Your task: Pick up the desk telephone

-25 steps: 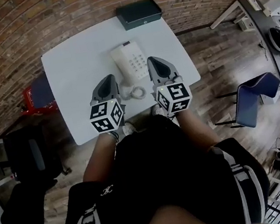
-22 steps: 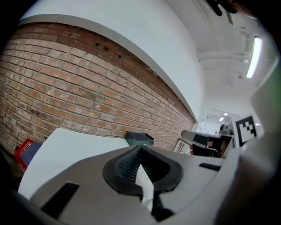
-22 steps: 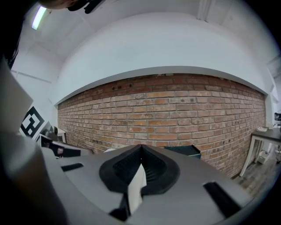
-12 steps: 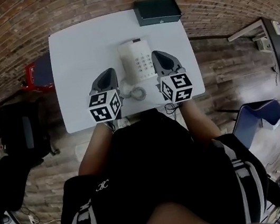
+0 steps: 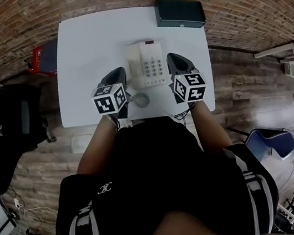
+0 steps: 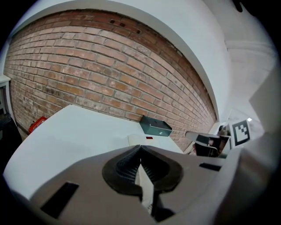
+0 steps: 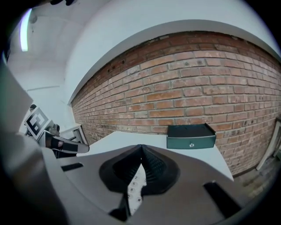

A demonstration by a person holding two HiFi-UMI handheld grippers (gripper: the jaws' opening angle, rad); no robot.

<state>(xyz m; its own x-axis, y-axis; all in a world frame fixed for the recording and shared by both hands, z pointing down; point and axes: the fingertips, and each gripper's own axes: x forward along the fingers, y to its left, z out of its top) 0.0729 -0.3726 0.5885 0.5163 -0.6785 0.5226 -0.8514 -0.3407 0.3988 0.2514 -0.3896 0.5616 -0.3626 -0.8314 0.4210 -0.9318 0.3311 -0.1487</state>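
Since a second ago both tools have dropped and pushed forward. They were hanging over the near edge of the table [image 5: 79,69]; now they bracket the desk telephone [image 5: 147,63].

The left tool [image 5: 118,72] sits just beside the phone at its 9 o'clock and the right tool [image 5: 173,57] just beside it at 3 o'clock. Contact on either side can't be confirmed.

Both tools have their jaws pressed together with nothing pinched. Each gripper view shows only a thin slit between the pads, and the phone's pale body and keys show through that slit below.

The phone has not shifted. It lies flat on the table, roughly centre and a bit toward the near edge. Its coiled cord [image 5: 141,99] is curled at its 6 o'clock, between the two marker cubes.

Judgement: this is the end of the approach and no grasp has started. With the jaws closed, neither tool can clamp an edge. Either they spread first, or the two tools squeeze the phone between them from the sides. The slack cord could drag or snag on the lift.

Containers:
- A dark green box [image 5: 179,12] stands at 1 o'clock from the phone, at the table's far right corner and well apart from both tools. It is closed, with a small round fitting on its front, and its contents are not visible.
- A red crate-like thing [image 5: 35,56] is on the floor at 10 o'clock, off the table's left edge. Something dark is on or in it, but it can't be identified.
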